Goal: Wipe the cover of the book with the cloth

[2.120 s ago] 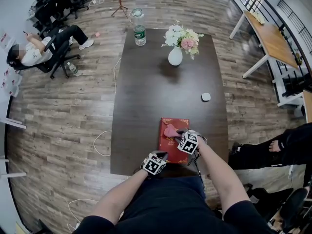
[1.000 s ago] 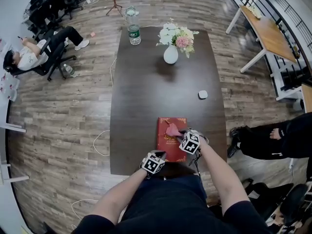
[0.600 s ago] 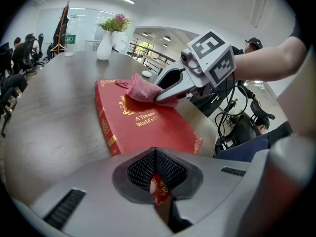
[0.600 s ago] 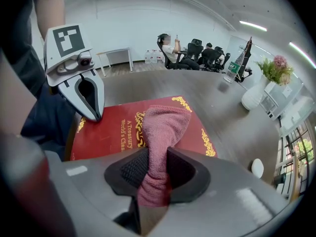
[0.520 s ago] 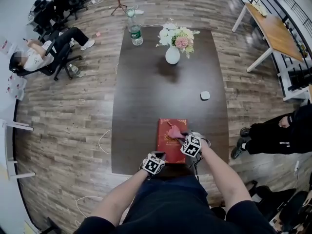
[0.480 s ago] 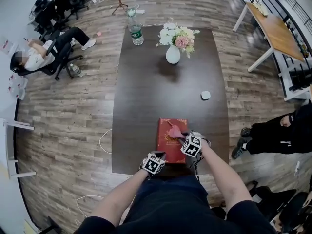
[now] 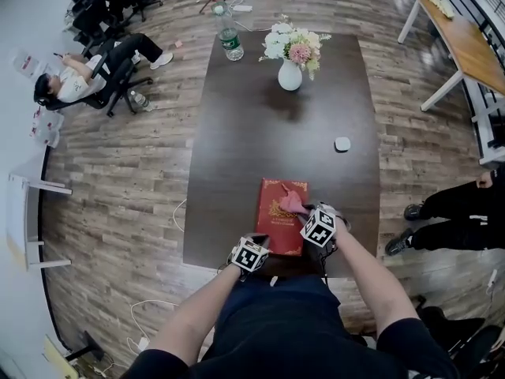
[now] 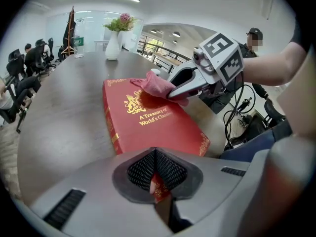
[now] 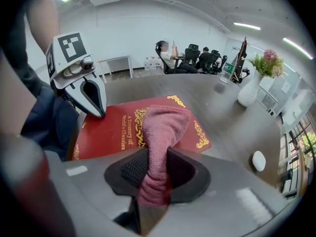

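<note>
A red hardback book with gold print lies at the near edge of the dark table. My left gripper is shut on the book's near corner, holding it down. A pink cloth rests on the cover's middle right. My right gripper is shut on that cloth, its free end draped on the cover. In the left gripper view the right gripper presses the cloth onto the book. The left gripper shows at the cover's near left in the right gripper view.
Farther up the table stand a white vase of flowers and a water bottle. A small white object lies to the right. A person sits in an office chair at far left; another person's legs are at right.
The cloth and right gripper have shifted slightly rightward on the cover. The left gripper stays on the book's near corner. The head view has drifted.
</note>
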`<move>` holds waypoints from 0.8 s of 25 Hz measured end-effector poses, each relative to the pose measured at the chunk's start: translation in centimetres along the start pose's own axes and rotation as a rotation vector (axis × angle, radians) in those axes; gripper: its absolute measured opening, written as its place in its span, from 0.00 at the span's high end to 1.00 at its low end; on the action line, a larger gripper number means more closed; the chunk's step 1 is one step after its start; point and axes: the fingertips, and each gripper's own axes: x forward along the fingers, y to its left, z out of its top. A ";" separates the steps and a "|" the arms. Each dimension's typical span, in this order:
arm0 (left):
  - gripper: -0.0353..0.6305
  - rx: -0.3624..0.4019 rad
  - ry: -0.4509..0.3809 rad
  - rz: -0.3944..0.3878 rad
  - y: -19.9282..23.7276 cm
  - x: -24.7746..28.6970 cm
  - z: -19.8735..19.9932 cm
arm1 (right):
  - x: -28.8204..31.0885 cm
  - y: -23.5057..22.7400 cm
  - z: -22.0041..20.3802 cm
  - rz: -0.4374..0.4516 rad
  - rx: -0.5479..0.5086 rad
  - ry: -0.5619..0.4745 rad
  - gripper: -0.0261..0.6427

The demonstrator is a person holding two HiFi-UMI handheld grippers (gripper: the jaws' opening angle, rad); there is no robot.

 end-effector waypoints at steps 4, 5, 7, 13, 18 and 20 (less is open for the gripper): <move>0.95 -0.010 -0.007 0.027 0.1 0.0 0.2 | -0.3 -0.3 -0.3 0.008 0.013 -0.027 0.80; 0.95 -0.013 -0.008 0.030 0.1 0.0 0.1 | -0.3 -0.3 -0.3 0.009 0.015 -0.031 0.80; 0.95 -0.015 -0.012 0.035 0.1 0.0 0.1 | -0.3 -0.3 -0.3 0.007 0.017 -0.036 0.80; 0.95 -0.003 -0.028 0.036 0.2 -0.1 0.3 | -0.5 -0.5 -0.5 -0.013 0.029 -0.039 0.80; 0.95 -0.005 -0.031 0.025 0.2 0.0 0.0 | -0.5 -0.4 -1.0 -0.025 0.036 -0.025 0.80; 0.95 -0.007 -0.038 0.018 0.2 0.1 0.1 | -0.7 -0.6 -1.2 -0.030 0.048 -0.019 0.80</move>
